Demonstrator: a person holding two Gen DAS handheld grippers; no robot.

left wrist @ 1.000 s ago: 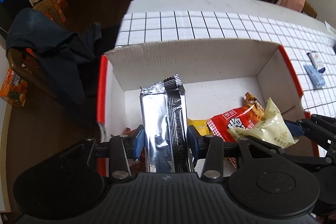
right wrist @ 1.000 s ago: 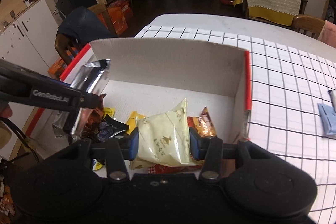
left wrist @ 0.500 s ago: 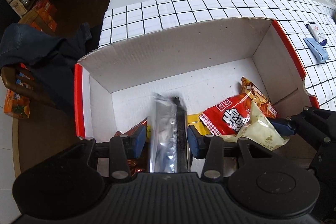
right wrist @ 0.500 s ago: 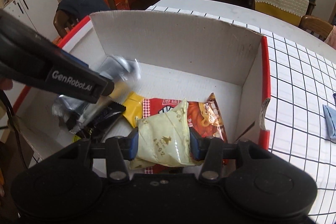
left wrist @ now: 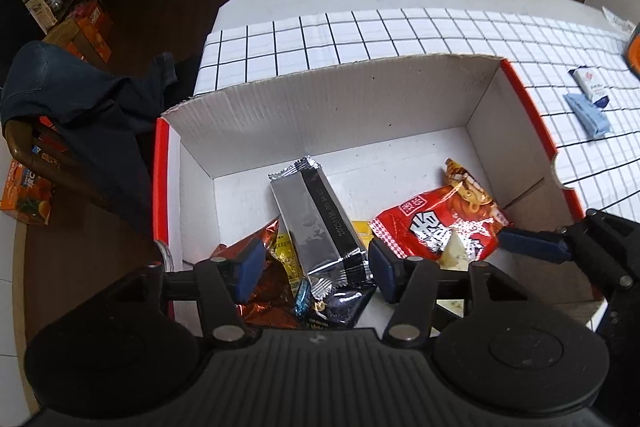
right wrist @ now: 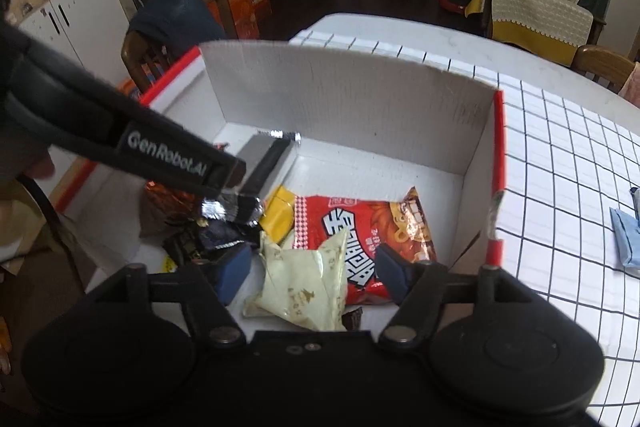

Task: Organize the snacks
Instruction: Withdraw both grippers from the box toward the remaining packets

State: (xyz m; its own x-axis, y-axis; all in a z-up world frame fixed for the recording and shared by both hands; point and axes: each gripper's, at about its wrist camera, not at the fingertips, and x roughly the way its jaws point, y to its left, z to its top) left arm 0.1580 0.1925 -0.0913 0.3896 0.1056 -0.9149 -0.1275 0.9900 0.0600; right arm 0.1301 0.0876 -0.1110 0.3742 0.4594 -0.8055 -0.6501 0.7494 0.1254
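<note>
Box (left wrist: 340, 99) holding silver packet (left wrist: 316, 215), red packet (right wrist: 360, 235), cream packet (right wrist: 304, 279)

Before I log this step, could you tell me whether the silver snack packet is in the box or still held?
In the box: the silver packet lies on other wrappers, and the left gripper is open around it without touching.

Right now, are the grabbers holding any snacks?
No. Both are open: the left gripper has gaps beside the silver packet, and the right gripper around the pale yellow packet.
</note>
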